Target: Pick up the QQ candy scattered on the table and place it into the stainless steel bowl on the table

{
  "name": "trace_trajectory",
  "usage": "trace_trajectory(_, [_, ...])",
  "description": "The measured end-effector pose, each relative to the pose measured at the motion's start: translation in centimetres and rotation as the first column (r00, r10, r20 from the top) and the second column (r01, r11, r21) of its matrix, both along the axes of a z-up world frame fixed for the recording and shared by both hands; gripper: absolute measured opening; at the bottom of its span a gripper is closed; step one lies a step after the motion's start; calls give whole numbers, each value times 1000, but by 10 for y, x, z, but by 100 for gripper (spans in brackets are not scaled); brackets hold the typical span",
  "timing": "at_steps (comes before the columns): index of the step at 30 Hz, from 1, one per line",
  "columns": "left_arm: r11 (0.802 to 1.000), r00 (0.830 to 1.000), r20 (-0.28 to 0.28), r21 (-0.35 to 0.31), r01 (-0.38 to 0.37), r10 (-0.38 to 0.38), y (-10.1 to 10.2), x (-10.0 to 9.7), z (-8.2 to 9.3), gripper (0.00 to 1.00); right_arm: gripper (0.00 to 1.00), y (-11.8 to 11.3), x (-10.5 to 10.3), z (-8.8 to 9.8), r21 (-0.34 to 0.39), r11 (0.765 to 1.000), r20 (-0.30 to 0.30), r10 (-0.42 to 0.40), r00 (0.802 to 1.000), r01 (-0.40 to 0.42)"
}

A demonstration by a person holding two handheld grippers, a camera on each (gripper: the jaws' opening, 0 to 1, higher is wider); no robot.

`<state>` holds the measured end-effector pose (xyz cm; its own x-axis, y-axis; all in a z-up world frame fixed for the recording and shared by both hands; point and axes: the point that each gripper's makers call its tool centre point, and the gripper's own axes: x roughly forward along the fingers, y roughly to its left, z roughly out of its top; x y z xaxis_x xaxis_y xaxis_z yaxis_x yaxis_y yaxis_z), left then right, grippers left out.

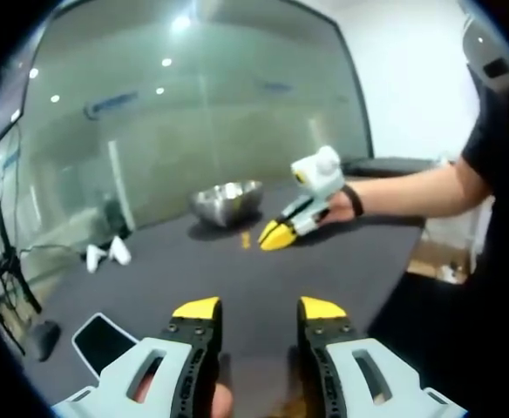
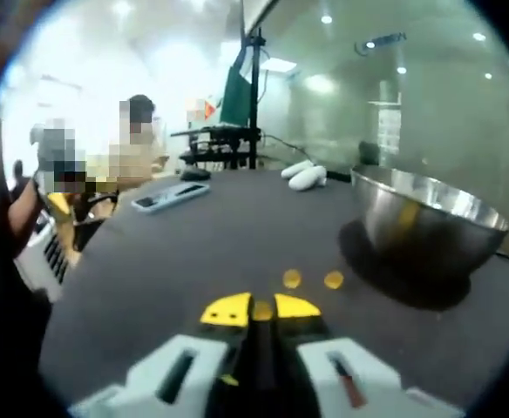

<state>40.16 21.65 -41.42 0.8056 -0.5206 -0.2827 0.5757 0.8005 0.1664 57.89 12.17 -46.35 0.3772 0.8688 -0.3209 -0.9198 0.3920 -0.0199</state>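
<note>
Candy [image 2: 262,310] sits pinched between the nearly closed yellow tips of the right gripper [image 2: 261,311], low over the table [image 2: 167,261] just short of the bowl [image 2: 424,225]. Two more candies [image 2: 292,279] lie loose near the bowl's base. Best lift straight up, clear the rim, then release over the middle. The candies look roundish; no long axis shows. The left gripper [image 1: 259,309] hangs spread, nothing between its jaws, over the near edge.

I get soft overall blur in both views, heavy fisheye bending at the edges, ceiling spotlights [image 1: 166,63] mirrored in the glass wall [image 1: 193,113], blown-out white glare upper left in the right gripper view, dark shadow pooled under the stainless steel bowl [image 2: 424,228]
</note>
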Motion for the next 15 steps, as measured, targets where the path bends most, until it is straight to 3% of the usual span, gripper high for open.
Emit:
trace_trajectory(3, [1000,1000,-6,4,5,-5,-1,0,-2,36,9,-9,2,12,20,1000,-3,-17,1000,17])
trace_trajectory(7, [1000,1000,-13,9,17,-17,-4,0,-4,36,9,-26,19,35,62,995,40,-81,996,79])
trace_trajectory(11, [1000,1000,-6,4,24,-24,-7,1,-2,36,9,-41,39,58,112,982,79,-164,983,155])
trace_trajectory(15, [999,999,2,0,36,-36,-10,2,0,36,9,-55,55,71,116,967,107,-238,965,225])
